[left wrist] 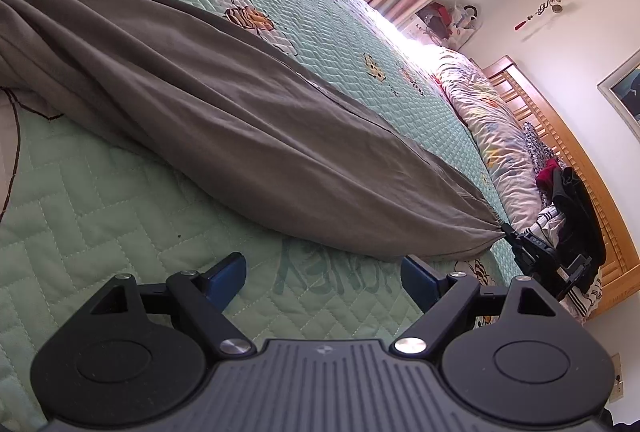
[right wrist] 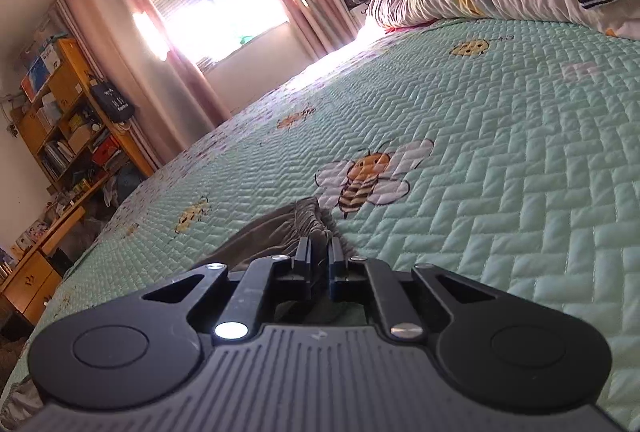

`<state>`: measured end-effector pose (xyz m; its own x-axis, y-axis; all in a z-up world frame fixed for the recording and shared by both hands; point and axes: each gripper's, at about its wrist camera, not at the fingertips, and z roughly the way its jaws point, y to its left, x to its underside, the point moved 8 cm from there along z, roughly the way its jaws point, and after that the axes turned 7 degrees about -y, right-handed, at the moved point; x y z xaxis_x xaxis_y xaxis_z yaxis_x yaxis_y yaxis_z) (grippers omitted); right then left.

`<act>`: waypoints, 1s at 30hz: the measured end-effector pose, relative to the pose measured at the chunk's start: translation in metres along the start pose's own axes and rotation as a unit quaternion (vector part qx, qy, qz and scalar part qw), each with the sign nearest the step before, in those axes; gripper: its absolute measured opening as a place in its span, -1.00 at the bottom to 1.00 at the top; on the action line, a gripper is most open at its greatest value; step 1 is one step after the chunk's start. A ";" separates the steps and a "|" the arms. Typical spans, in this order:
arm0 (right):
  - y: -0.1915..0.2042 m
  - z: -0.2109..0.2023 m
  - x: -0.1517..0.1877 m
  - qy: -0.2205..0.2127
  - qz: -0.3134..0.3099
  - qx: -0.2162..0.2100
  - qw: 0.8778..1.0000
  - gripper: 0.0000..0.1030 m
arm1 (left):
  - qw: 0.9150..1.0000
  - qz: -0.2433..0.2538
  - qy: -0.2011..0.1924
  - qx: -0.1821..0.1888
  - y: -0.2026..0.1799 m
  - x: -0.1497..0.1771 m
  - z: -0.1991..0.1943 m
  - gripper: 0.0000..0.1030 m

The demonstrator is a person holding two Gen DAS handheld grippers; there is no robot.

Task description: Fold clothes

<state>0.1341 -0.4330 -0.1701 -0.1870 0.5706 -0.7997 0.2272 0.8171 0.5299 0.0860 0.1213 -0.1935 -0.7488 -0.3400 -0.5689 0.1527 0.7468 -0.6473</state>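
Trousers (left wrist: 224,112) of grey-brown cloth are lying stretched across the green quilted bed (left wrist: 120,216), waistband toward the far side, one leg end reaching toward the headboard end. The right tool (right wrist: 319,250) is pinching the gathered cuff (right wrist: 308,220) between pressed-together jaws; the left-wrist view is showing the same grip at the cloth's tip. The left tool (left wrist: 324,272) is hanging spread wide and empty over the bed's near edge. Judging by this, the lengthwise fold is beginning: next, the cuff is needing carrying toward the waistband, with the left tool probably pinning or taking the other cuff.
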 end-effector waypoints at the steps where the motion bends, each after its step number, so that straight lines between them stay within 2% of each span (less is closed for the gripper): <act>1: -0.002 0.000 -0.002 -0.002 0.001 0.002 1.000 -0.83 | 1.000 0.000 0.000 0.000 0.001 0.000 0.001 0.68; 3: -0.012 0.011 0.007 0.033 0.011 0.015 0.999 -0.83 | 1.000 0.000 0.000 -0.001 0.000 0.001 0.002 0.72; 5: -0.023 0.017 0.018 0.059 0.038 0.011 0.997 -0.79 | 1.000 0.002 0.000 0.000 -0.001 0.002 0.001 0.72; 6: -0.025 0.013 0.017 0.049 0.057 0.001 0.997 -0.74 | 1.000 0.002 0.000 0.000 -0.001 0.003 0.001 0.72; 7: -0.027 0.008 0.014 0.040 0.074 -0.006 0.996 -0.52 | 1.000 0.002 0.001 0.001 -0.001 0.003 0.000 0.72; 8: -0.028 0.003 0.012 0.030 0.091 -0.011 0.995 -0.05 | 1.000 0.001 0.001 0.001 -0.002 0.002 0.000 0.72; 9: -0.028 -0.004 0.010 0.018 0.095 -0.004 0.995 0.18 | 1.000 0.002 0.001 0.001 -0.002 0.002 0.000 0.72; 10: -0.028 -0.010 0.009 0.006 0.092 0.002 0.996 0.32 | 1.000 0.001 0.001 0.001 -0.002 0.002 0.000 0.72; 13: -0.028 -0.022 0.012 0.002 0.112 -0.014 0.994 0.32 | 1.000 0.001 -0.001 0.002 -0.002 0.002 0.000 0.72; 15: -0.031 -0.021 0.018 0.011 0.136 -0.023 0.990 0.32 | 1.000 0.001 -0.002 0.003 -0.003 0.003 0.000 0.72; 20: -0.028 -0.009 0.018 0.012 0.151 -0.024 0.988 0.39 | 1.000 -0.001 -0.006 0.004 -0.004 0.002 -0.004 0.73; 24: -0.017 0.005 0.019 0.033 0.120 -0.011 0.992 0.43 | 1.000 -0.003 -0.006 0.001 -0.002 0.001 -0.004 0.76; 26: -0.013 0.013 0.019 0.037 0.115 -0.005 0.993 0.57 | 1.000 -0.002 -0.005 0.000 -0.002 0.001 -0.004 0.77; 30: -0.010 0.031 0.016 0.030 0.121 -0.006 0.992 0.65 | 1.000 -0.003 -0.003 -0.001 -0.001 0.001 -0.003 0.79</act>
<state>0.1587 -0.4350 -0.1970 -0.1853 0.7537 -0.6306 0.2611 0.6564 0.7078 0.0832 0.1217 -0.1917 -0.7459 -0.3472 -0.5684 0.1478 0.7459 -0.6495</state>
